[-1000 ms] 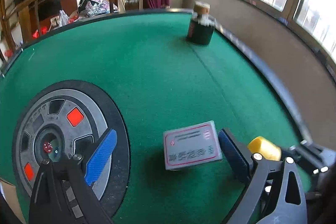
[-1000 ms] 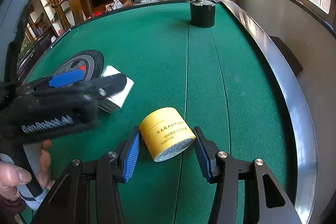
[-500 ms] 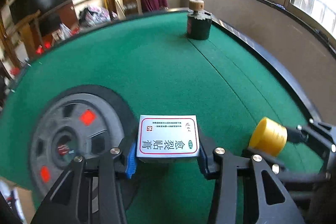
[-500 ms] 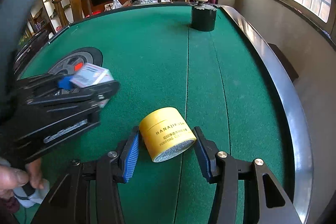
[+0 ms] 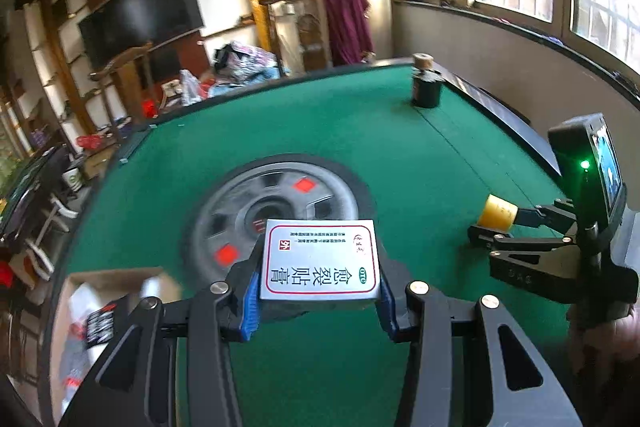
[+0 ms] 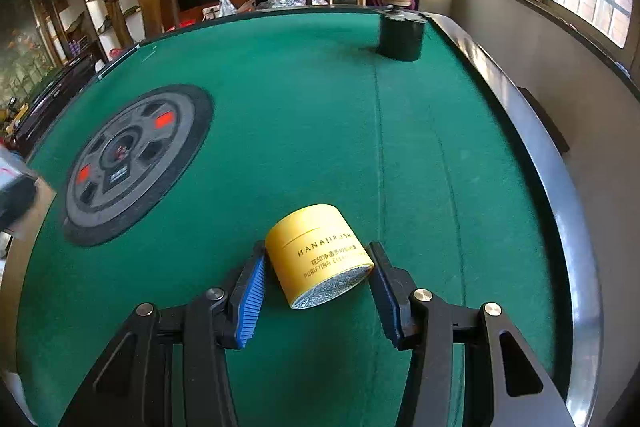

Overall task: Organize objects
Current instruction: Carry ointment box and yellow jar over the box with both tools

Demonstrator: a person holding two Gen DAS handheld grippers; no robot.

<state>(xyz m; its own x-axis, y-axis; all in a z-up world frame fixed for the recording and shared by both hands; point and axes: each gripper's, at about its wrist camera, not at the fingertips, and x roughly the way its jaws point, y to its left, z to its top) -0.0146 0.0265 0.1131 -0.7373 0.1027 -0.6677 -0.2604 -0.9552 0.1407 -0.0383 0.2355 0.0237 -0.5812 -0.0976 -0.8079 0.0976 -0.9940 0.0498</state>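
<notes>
- Table (image 6: 304, 131): green felt top with a dark raised rim; a seam runs down the felt toward the near edge on the right side.
- Round panel (image 6: 132, 163): grey disc in a black ring set in the middle of the felt, with red squares on it; blurred in the left wrist view (image 5: 276, 203).
- Cardboard carton (image 5: 100, 311): sits off the near left edge of the table, lower than the felt; its contents are too blurred to name.
- Left gripper (image 5: 318, 297): jaws have just closed; both blue pads press the sides of a white box (image 5: 320, 261). The box has a red border and printed characters, lies flat face up, and is held clear above the felt, in front of the round panel.
- Right gripper (image 6: 320, 289): jaws straddle a yellow jar (image 6: 318, 253) that lies on its side on the felt, glittery end toward the camera. Right pad looks to be against the jar; left pad shows a thin gap. Cannot tell whether it is gripped.
- Dark pot (image 6: 400, 35): upright near the far right corner, with a wooden knob on top, well apart from both grippers.
</notes>
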